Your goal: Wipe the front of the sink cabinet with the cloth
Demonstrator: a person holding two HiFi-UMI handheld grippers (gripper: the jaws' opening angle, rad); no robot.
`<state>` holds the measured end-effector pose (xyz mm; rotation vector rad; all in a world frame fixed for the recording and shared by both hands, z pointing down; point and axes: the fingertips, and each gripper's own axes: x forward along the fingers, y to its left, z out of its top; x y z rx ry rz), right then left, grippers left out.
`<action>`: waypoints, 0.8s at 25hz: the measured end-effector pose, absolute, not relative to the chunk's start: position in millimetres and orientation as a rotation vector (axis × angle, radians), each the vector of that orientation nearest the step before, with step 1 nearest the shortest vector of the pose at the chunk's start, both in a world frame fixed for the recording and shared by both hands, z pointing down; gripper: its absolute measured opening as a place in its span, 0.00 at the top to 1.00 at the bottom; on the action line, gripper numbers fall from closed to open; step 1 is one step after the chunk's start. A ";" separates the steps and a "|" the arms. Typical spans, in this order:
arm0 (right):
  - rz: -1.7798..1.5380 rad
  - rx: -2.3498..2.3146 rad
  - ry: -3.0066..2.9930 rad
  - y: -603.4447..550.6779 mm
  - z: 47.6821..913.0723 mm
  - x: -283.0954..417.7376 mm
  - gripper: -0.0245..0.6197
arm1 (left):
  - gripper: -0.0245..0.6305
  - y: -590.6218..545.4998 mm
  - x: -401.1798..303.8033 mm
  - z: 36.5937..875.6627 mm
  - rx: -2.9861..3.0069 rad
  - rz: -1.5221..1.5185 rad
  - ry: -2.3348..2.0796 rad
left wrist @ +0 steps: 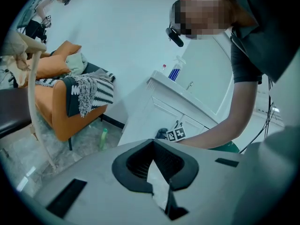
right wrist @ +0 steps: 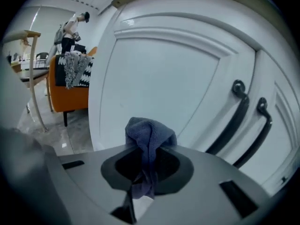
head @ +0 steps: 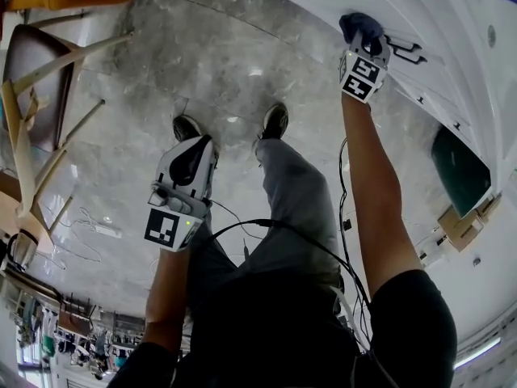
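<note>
Right gripper view: right hand-held gripper (right wrist: pixel 142 189) pinches the cloth (right wrist: pixel 149 134) near the sink cabinet door (right wrist: pixel 159 78). Left hand-held gripper (left wrist: pixel 161 191) is pressed together.

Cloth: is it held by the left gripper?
No, the blue cloth is pinched in the right gripper, right in front of the white cabinet door.
</note>
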<state>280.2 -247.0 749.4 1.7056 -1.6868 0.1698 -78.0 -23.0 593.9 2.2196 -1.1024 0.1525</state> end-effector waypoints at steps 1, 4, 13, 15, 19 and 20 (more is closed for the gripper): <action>0.185 1.690 -1.696 -250.4 759.5 270.0 0.89 | 0.96 -22.1 -77.0 595.7 2.218 0.155 -1.098; 0.248 1.596 -1.772 -269.2 802.0 220.3 0.89 | 0.96 -20.3 -75.0 602.7 2.219 0.171 -1.087; 0.242 1.480 -1.866 -290.9 871.8 166.3 0.89 | 0.96 -11.6 -82.0 642.0 2.201 0.226 -1.091; 0.212 1.451 -1.838 -282.5 878.3 186.7 0.89 | 0.96 -11.7 -79.5 646.4 2.202 0.213 -1.091; 0.301 1.505 -1.731 -267.9 898.8 222.1 0.89 | 0.96 -11.2 -79.5 654.0 2.193 0.191 -1.095; 0.335 1.511 -1.724 -269.0 905.1 218.8 0.89 | 0.96 -10.4 -80.4 656.0 2.190 0.191 -1.096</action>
